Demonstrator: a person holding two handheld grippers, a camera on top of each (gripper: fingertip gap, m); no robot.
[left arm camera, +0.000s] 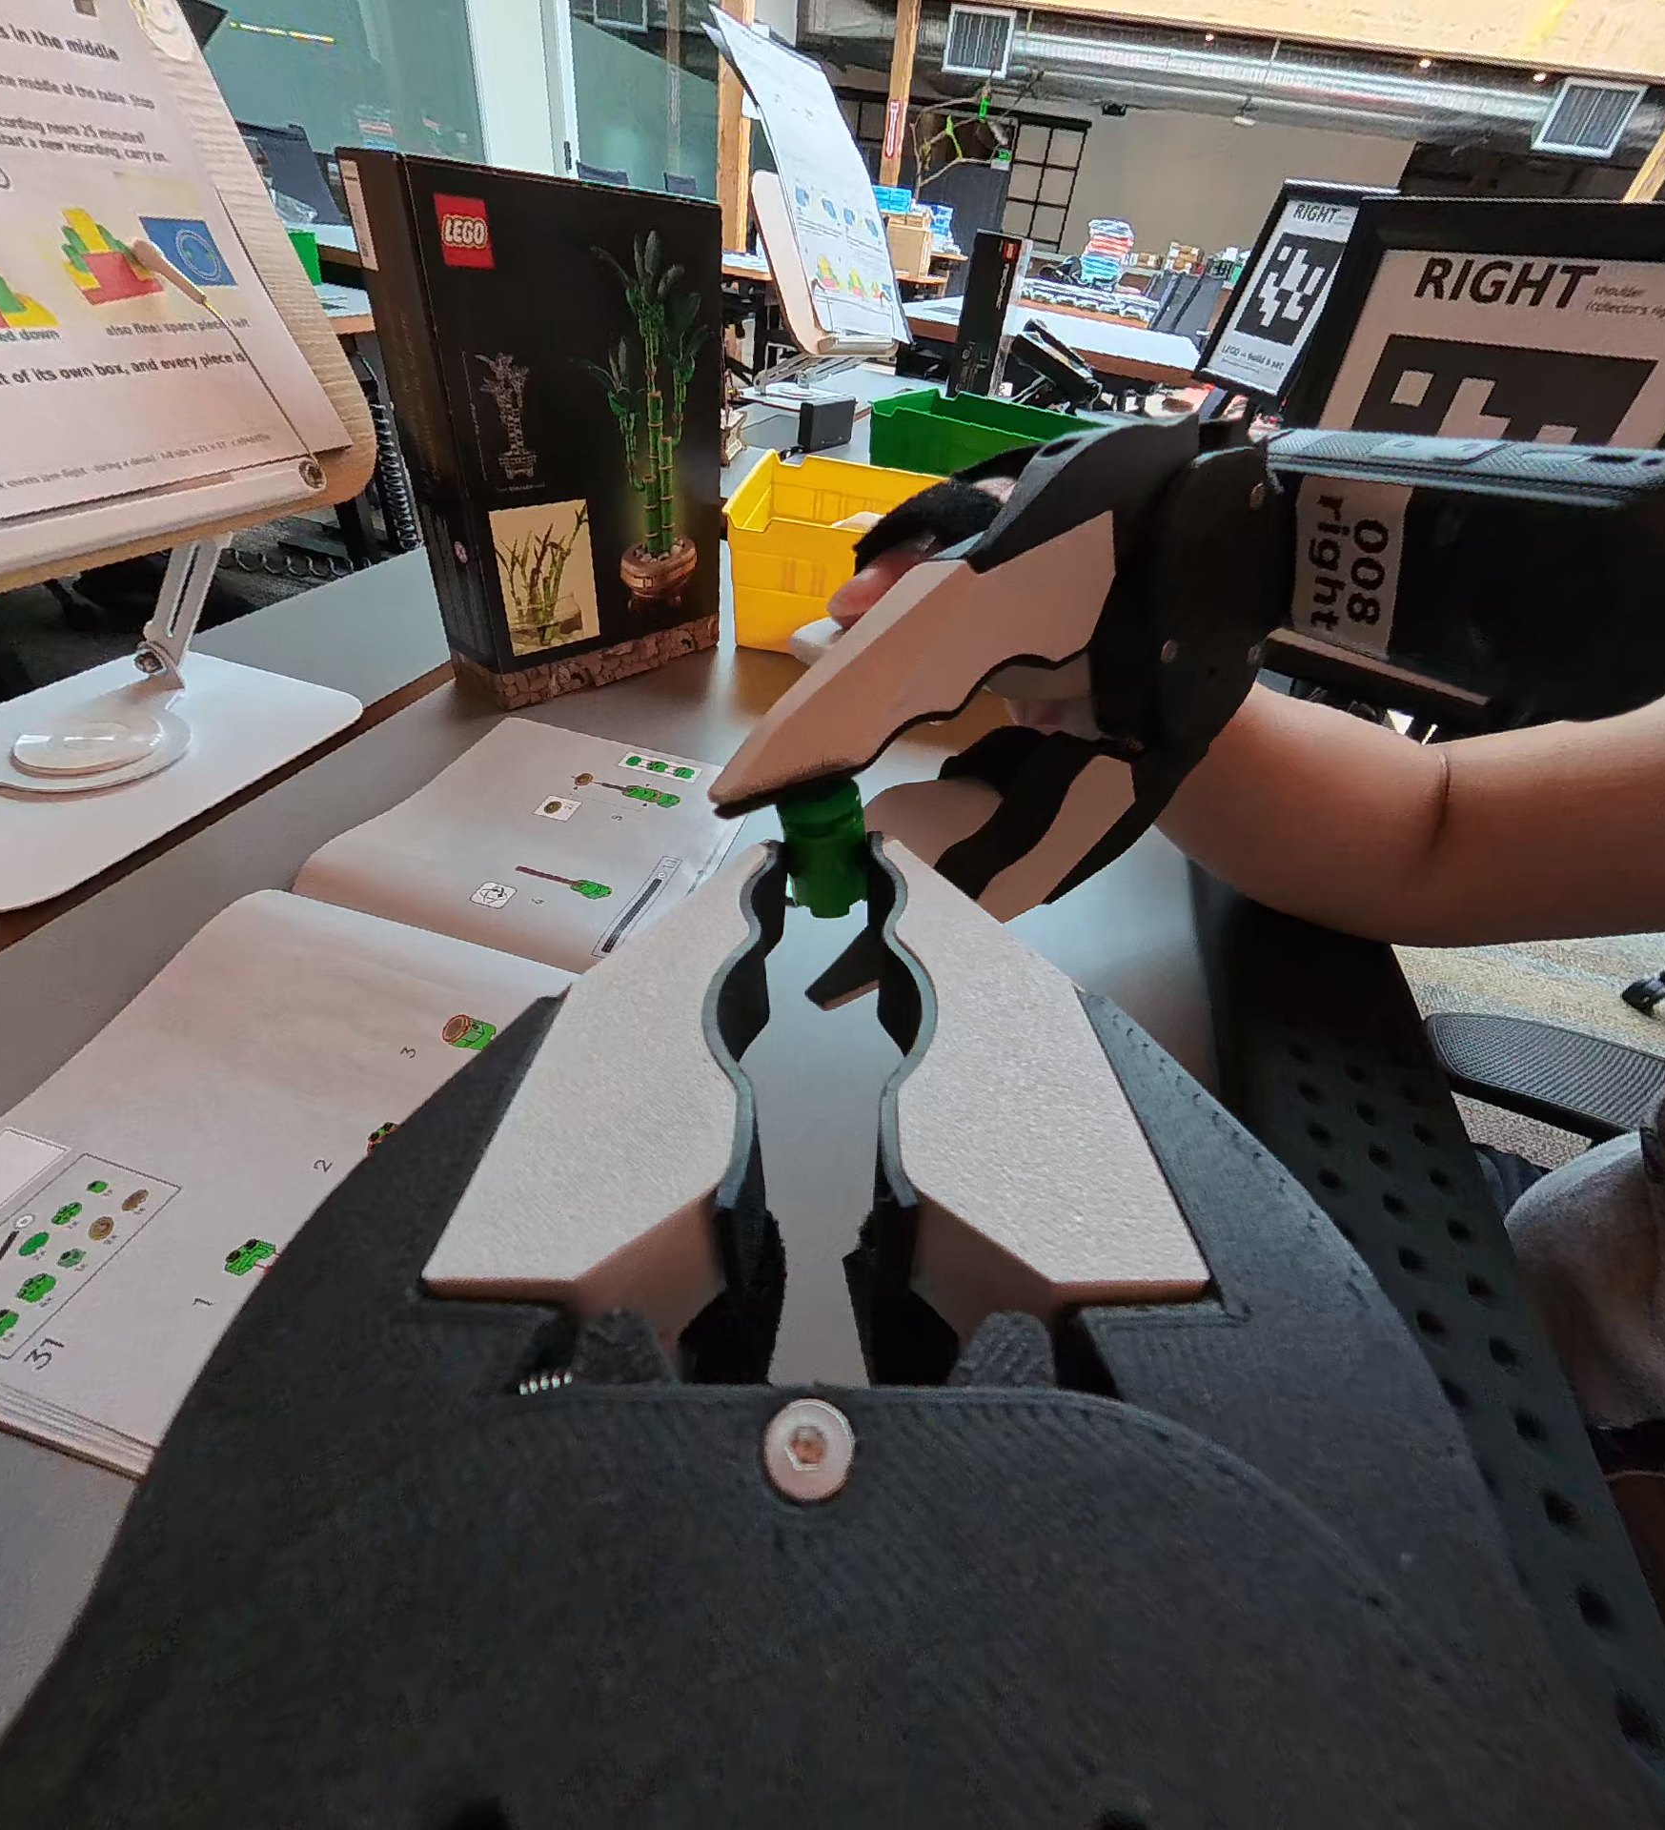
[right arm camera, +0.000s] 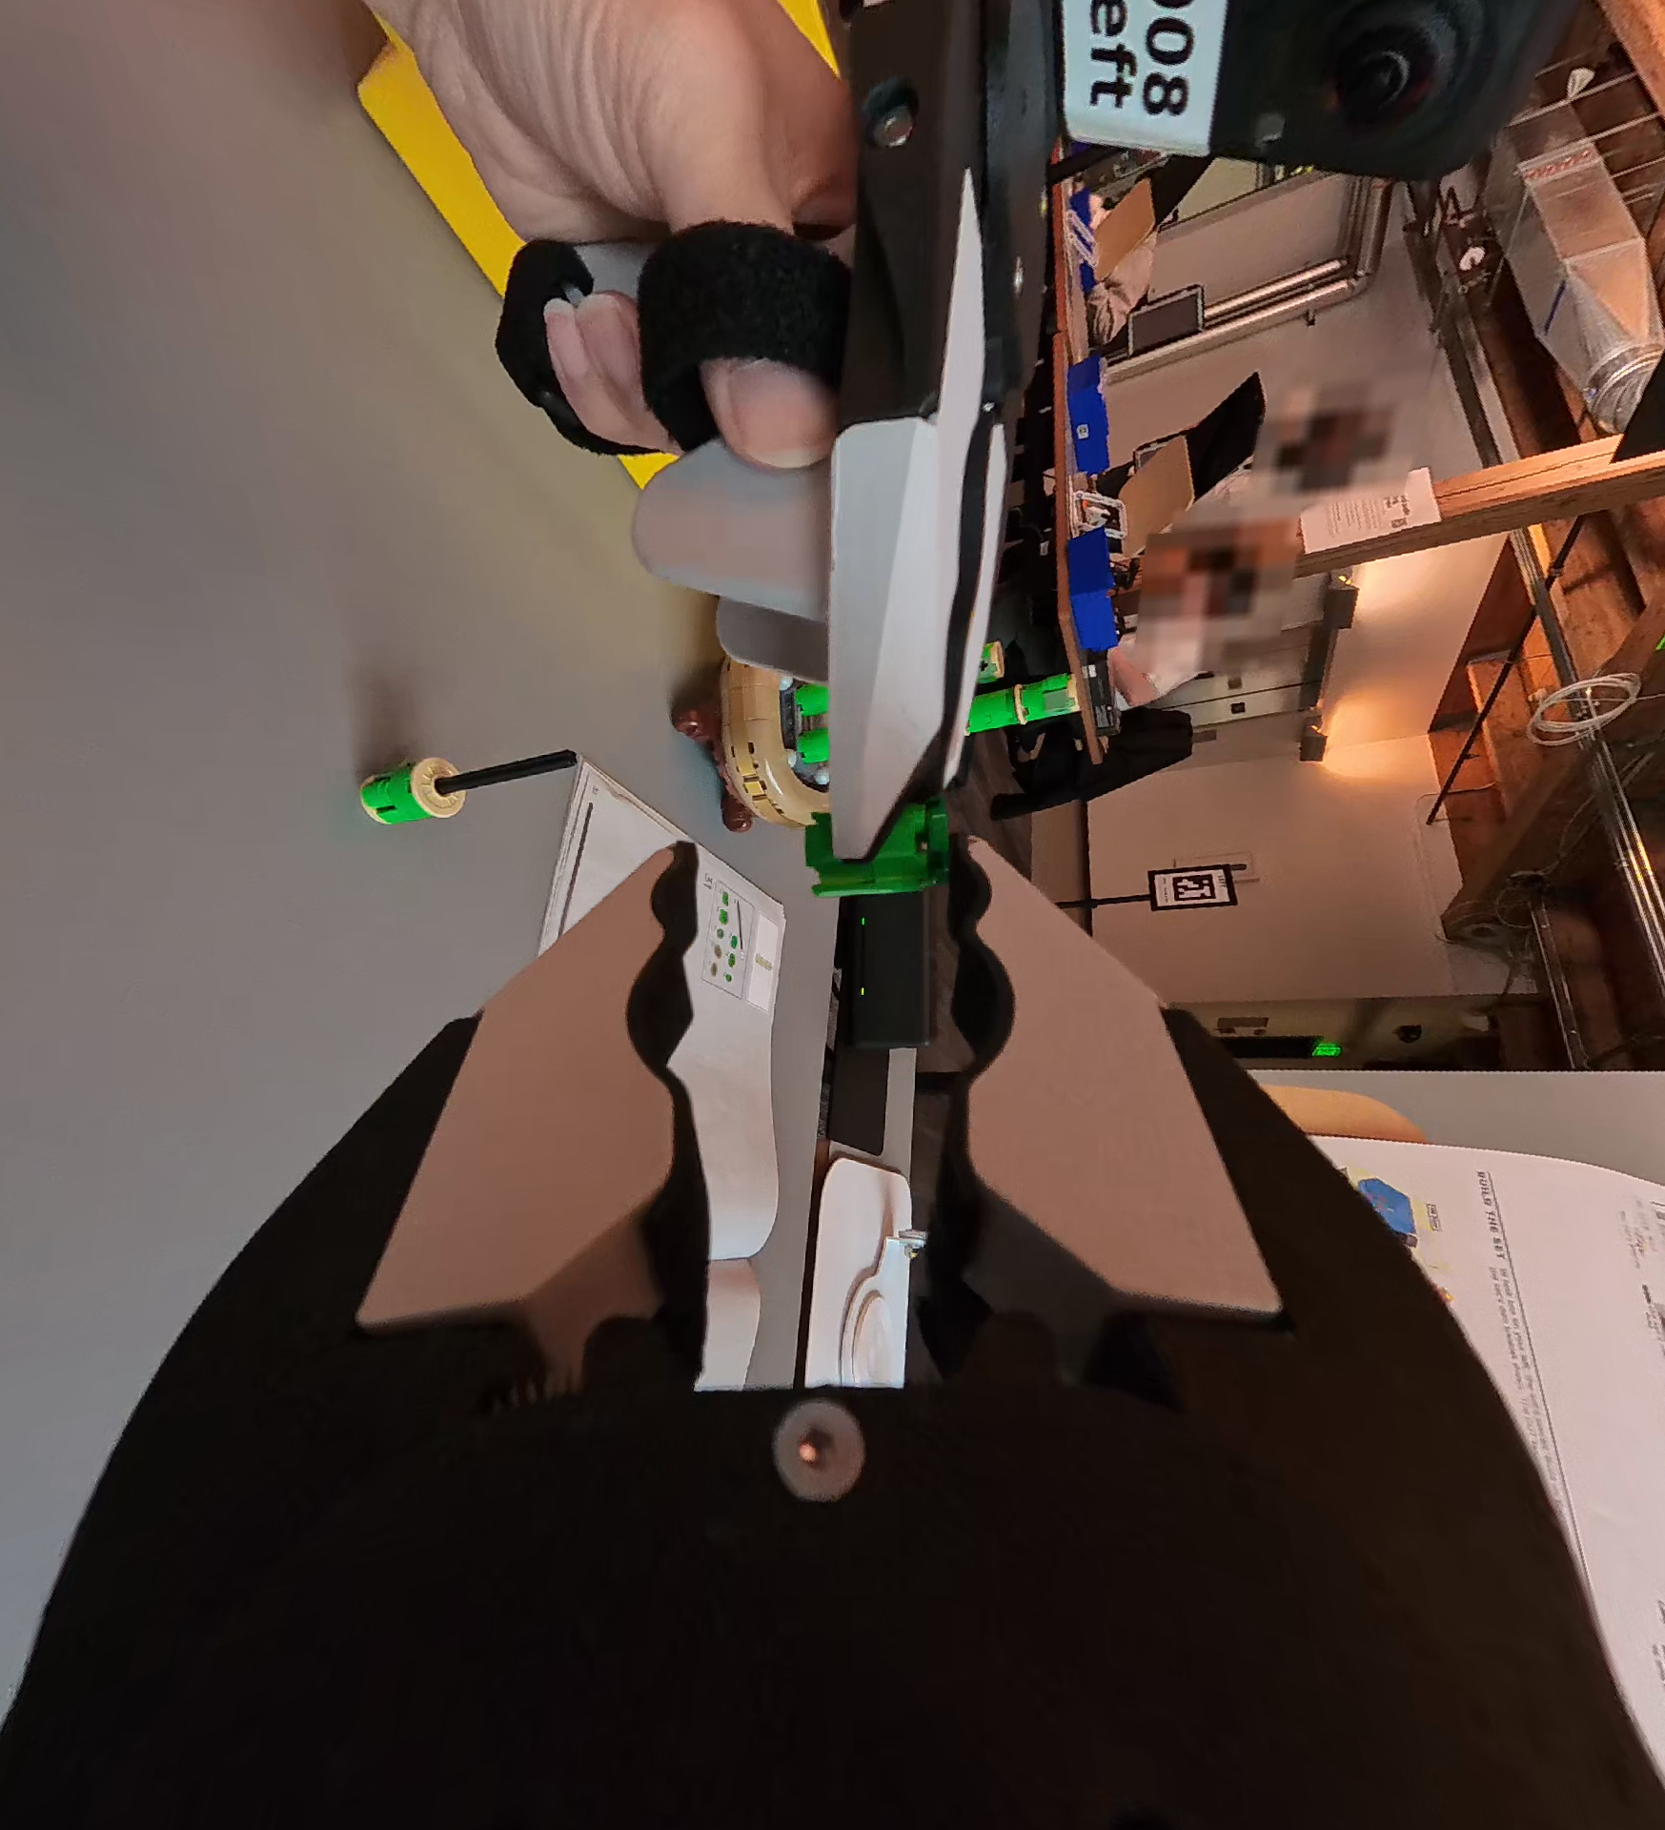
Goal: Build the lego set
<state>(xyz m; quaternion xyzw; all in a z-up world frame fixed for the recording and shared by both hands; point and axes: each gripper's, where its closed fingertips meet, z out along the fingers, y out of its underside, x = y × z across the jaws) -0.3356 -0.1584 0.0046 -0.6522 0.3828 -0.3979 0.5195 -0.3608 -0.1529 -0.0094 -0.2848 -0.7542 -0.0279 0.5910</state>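
My left gripper (left arm camera: 825, 860) is shut on a small green lego piece (left arm camera: 823, 837), held above the table over the open instruction booklet (left arm camera: 313, 1040). My right gripper (right arm camera: 823, 857) is open, its jaws spread on either side of the same green piece (right arm camera: 892, 854). One of its fingertips (left arm camera: 734, 792) touches the top of the piece and the other hangs below it. In the right wrist view the left gripper (right arm camera: 858, 842) comes in from the top, clamped on the piece. A tan pot base with green stalks (right arm camera: 764, 753) stands behind. A green and tan cylinder on a black axle (right arm camera: 417, 787) lies on the table.
The lego box (left arm camera: 561, 426) stands behind the booklet. A yellow bin (left arm camera: 788, 555) and a green bin (left arm camera: 947, 426) sit beyond it. A document stand with a sheet (left arm camera: 95, 297) is at the left. Marker signs (left arm camera: 1501, 327) stand at the right. Both grippers' tips are close together, under 4 cm apart.
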